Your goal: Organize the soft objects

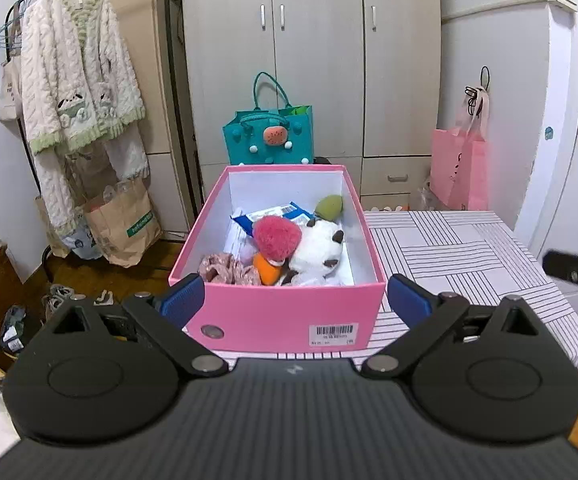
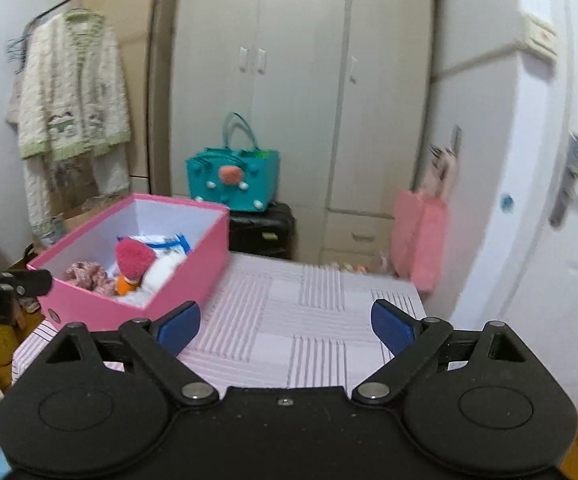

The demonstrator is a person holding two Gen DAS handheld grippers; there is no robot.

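Note:
A pink box (image 1: pixel 277 316) stands on the left of a striped table (image 1: pixel 461 252). It holds a pink fluffy toy (image 1: pixel 277 236), a white plush (image 1: pixel 321 252), an orange piece (image 1: pixel 267 270), a green plush (image 1: pixel 329 206), a floral scrunchie (image 1: pixel 229 268) and a blue-white packet (image 1: pixel 277 212). My left gripper (image 1: pixel 295 300) is open and empty, its fingers on either side of the box's near wall. My right gripper (image 2: pixel 287 326) is open and empty above the bare tablecloth (image 2: pixel 309 320), right of the box (image 2: pixel 177 276).
A teal bag (image 1: pixel 269 136) sits on a black case behind the box. A pink bag (image 1: pixel 459 168) hangs by the wardrobe. A coat rack with a fluffy robe (image 1: pixel 77 92) and paper bags (image 1: pixel 123 224) stand left. A door (image 2: pixel 561 240) is at right.

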